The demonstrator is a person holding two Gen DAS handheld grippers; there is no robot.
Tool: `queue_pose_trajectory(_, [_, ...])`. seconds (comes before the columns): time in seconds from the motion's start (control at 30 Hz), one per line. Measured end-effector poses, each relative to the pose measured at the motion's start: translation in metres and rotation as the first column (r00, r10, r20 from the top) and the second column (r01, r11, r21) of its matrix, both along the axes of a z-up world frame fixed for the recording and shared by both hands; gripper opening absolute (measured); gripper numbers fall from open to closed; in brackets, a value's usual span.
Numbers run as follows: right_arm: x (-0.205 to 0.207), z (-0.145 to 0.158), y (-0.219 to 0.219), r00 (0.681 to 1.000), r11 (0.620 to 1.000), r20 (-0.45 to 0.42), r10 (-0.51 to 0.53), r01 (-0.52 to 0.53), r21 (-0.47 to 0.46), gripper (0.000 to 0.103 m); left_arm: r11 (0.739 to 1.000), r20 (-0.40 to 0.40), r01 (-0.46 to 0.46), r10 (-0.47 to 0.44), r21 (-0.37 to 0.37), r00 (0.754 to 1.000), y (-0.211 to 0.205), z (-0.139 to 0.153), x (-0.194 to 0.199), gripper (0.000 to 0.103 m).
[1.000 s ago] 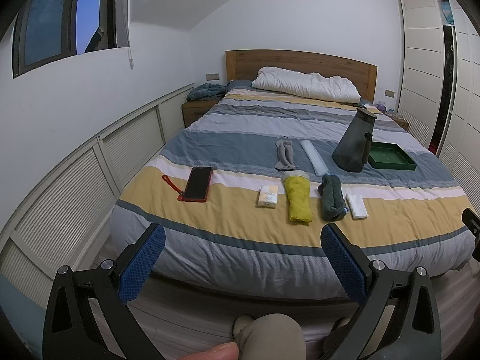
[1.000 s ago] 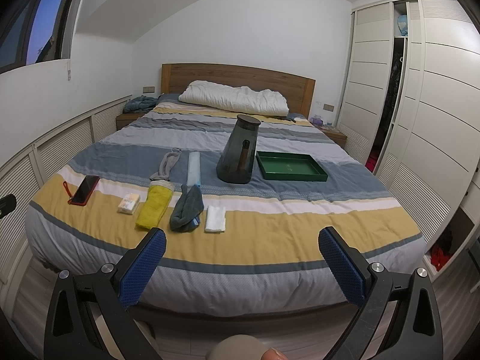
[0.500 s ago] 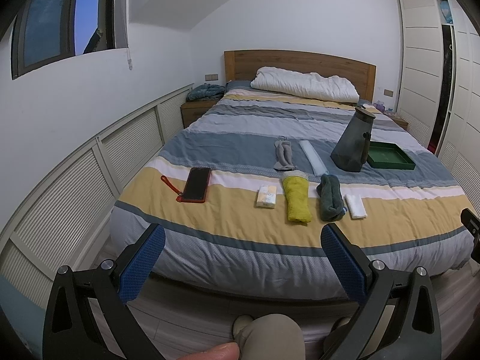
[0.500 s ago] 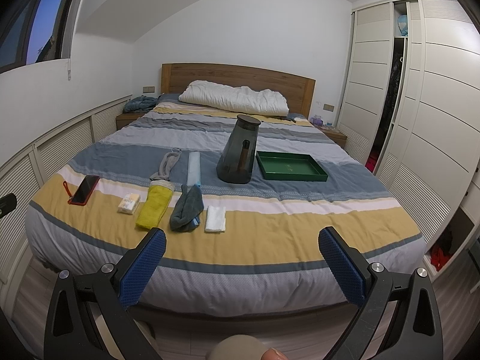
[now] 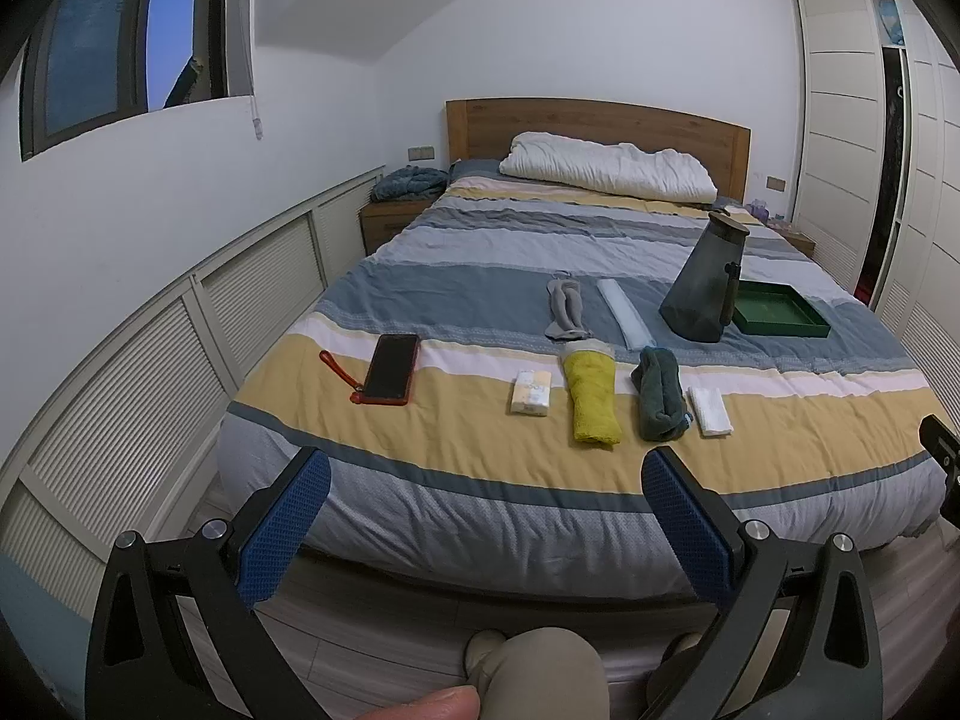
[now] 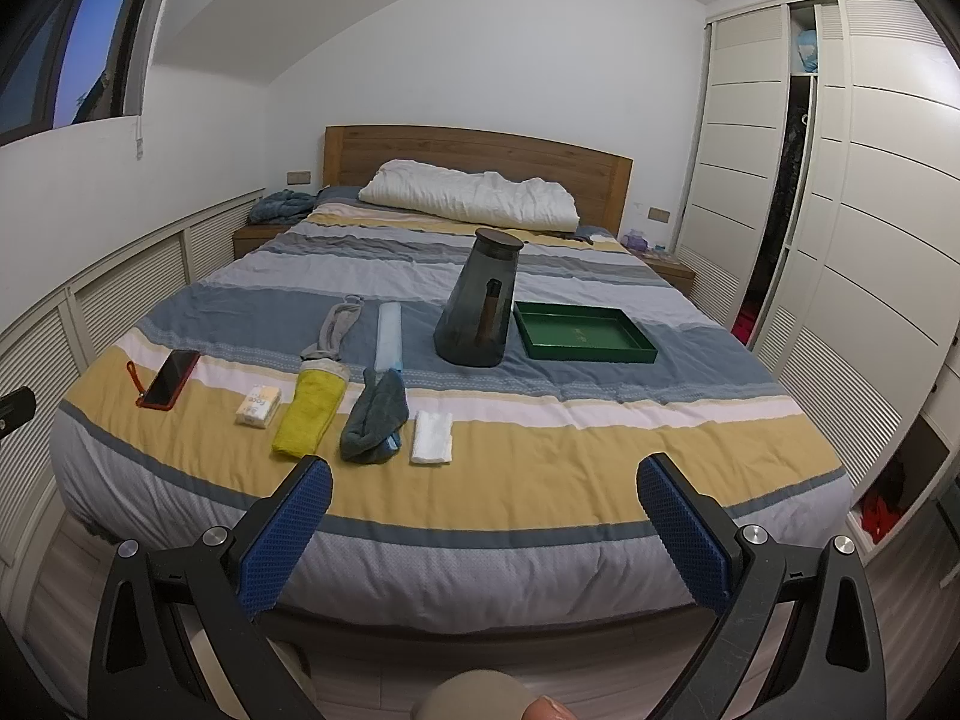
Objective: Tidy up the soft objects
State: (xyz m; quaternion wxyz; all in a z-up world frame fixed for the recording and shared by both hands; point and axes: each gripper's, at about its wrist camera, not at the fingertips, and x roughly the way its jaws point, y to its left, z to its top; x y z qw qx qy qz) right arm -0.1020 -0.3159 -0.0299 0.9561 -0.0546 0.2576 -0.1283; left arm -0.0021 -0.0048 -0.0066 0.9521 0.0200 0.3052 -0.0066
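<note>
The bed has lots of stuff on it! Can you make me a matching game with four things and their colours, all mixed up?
Things:
1. tray
2. rolled towel
3. phone case
4. jug

Colours:
A. red
B. smoky dark grey
C. green
D. yellow

Right pairs: 1-C, 2-D, 3-A, 4-B.

All four lie on the striped bed: the phone near its left edge, the towel in the front row, the jug right beside the tray further back.

light: dim, cool, even indoor | shadows: soft | focus: sharp | edges: strong fisheye bending, dark corners
</note>
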Motion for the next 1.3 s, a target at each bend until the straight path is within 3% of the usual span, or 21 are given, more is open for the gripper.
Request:
queue_pose_trajectory(0.47, [0.025, -0.005, 0.003, 0.999, 1.0, -0.021, 0.026, -0.026, -0.005, 0.103, 1.0, -0.031, 0.002, -0.002, 0.013, 1.0, -0.011, -0.005, 0.023, 0.102])
queue_pose_trajectory(0.7, [0.071, -0.013, 0.004, 0.997, 0.999, -0.056, 0.052, -0.053, -0.015, 0.103, 1.0, -0.089, -0.006, 0.007, 0.01, 0.996, -0.011, -0.017, 0.071, 0.102])
queue_pose_trajectory(0.93, [0.178, -0.03, 0.007, 0.991, 0.996, -0.096, 0.091, -0.093, -0.008, 0.103, 1.0, -0.185, 0.009, -0.013, -0.019, 0.983, -0.022, -0.049, 0.17, 0.102])
queue_pose_trajectory(1.07, [0.263, -0.054, 0.006, 0.982, 0.993, -0.147, 0.12, -0.12, 0.006, 0.103, 0.999, -0.226, 0.044, -0.048, -0.025, 0.973, -0.044, -0.071, 0.246, 0.102])
queue_pose_trajectory(1.3, [0.429, -0.113, -0.018, 0.954, 0.987, -0.256, 0.158, -0.159, 0.014, 0.103, 0.995, -0.277, 0.096, -0.085, 0.026, 0.957, -0.1, -0.127, 0.394, 0.102])
